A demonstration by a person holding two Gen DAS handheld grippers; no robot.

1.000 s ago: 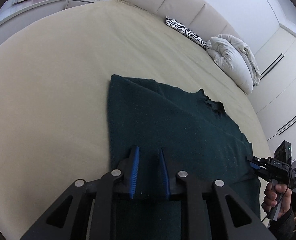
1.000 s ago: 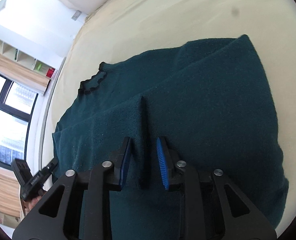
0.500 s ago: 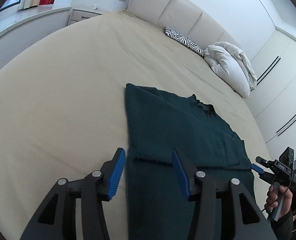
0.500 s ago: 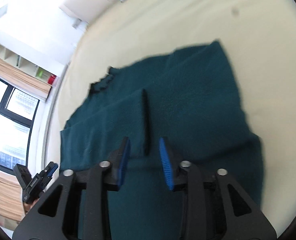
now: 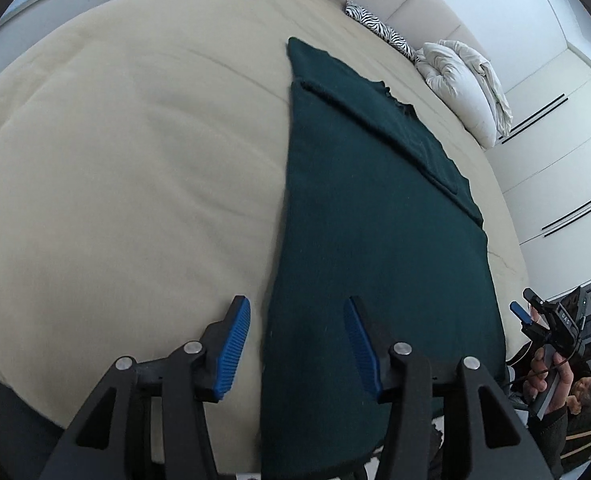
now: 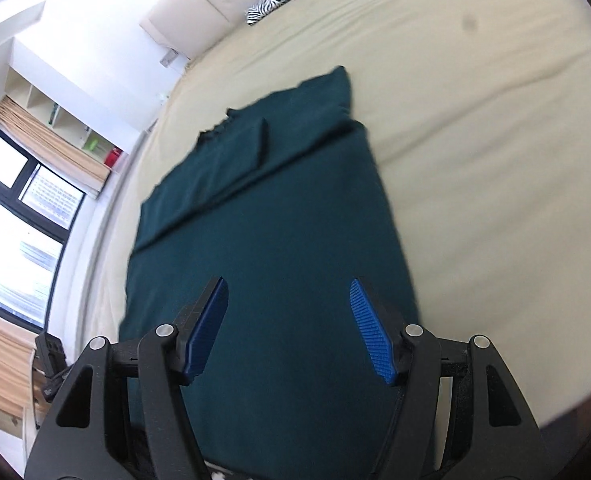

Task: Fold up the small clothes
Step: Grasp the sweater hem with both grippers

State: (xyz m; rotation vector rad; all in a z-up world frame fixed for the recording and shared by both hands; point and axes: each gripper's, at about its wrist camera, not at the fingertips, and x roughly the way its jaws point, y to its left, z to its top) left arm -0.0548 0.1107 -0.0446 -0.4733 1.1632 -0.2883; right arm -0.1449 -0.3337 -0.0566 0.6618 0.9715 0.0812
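The dark green sweater (image 5: 375, 208) is laid out long on the cream bed (image 5: 115, 160), stretching away ahead of both claws, with its sleeves folded in across the far half near the dark scalloped neckline (image 5: 399, 102). The left gripper (image 5: 297, 344) is seen with jaws apart, having just been opening, and nothing is pressed between the blue pads (image 5: 233, 344); the sweater's left edge runs up just ahead of and between them. The right gripper (image 6: 291, 326) is likewise spread, jaws just opened further, hovering over the near cloth with no fold pinched between the pads.

The near hem appears to be wanted next, judged from the long shape left to halve. For a clean fold, the hem should be taken at both near corners at once, pinched low and level, then carried together toward the neckline so the edges are matched and the tucked sleeves are not dragged out. A lopsided lift would likely skew the side edges.

On the right gripper's body (image 5: 563, 320), as seen from the left wrist, small pale letters are glimpsed but cannot be read with confidence. No brand is made out on the sweater.
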